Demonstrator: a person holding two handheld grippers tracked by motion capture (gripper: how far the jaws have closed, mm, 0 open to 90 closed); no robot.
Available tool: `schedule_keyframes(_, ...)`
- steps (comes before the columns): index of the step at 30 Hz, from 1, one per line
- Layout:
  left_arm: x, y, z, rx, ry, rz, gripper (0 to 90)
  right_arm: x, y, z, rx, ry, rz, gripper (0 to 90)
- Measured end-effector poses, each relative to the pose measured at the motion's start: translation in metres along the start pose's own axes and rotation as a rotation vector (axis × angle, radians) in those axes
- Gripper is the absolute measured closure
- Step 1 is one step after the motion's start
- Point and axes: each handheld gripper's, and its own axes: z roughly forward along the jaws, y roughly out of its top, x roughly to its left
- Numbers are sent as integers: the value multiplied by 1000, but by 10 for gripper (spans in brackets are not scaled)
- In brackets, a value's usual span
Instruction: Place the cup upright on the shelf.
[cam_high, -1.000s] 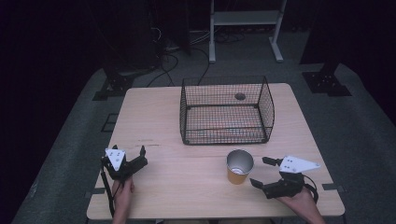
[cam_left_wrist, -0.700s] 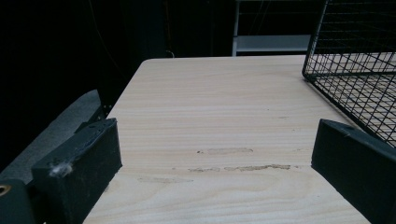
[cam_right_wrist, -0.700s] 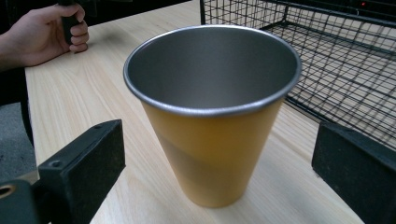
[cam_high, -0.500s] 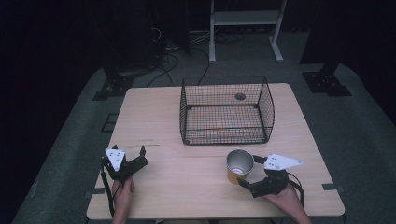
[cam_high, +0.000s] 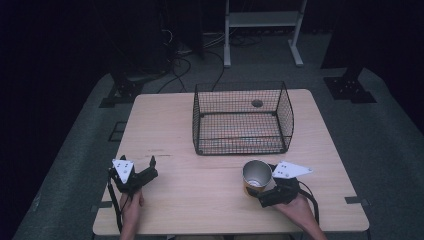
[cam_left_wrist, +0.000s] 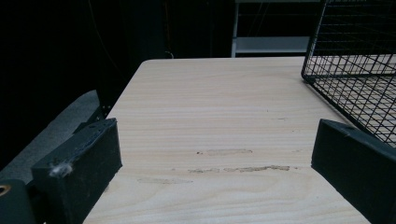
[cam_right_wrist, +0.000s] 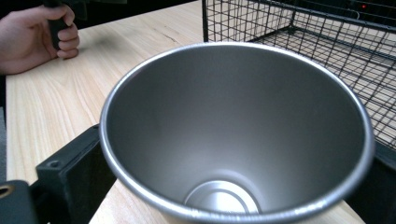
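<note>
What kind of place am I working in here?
Likely a lab or recording studio: a bare wooden table on grey carpet, dark surroundings, cables on the floor, a white metal stand behind.

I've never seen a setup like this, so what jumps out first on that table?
A shiny metal cup stands near the front right of the wooden table, between the right gripper's jaws. Behind it sits a black wire basket. At front left, the left gripper is open over bare wood.

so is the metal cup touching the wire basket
Apart. The high view shows a strip of bare table between the metal cup and the front wall of the wire basket.
</note>
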Motion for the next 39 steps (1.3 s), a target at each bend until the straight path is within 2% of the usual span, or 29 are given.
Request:
schedule_keyframes(9,0,0,0,0,0,0,8,-2,1,2,-13,11,-1,122)
schedule_keyframes(17,0,0,0,0,1,0,8,-2,2,0,-5,28,-7,125)
schedule_keyframes(26,0,0,0,0,0,-2,8,-9,6,-6,3,56,17,126)
schedule_keyframes(28,0,0,0,1,0,-2,8,-14,9,-11,-2,71,33,126)
schedule_keyframes(39,0,0,0,1,0,0,8,-30,23,-25,-10,106,57,126)
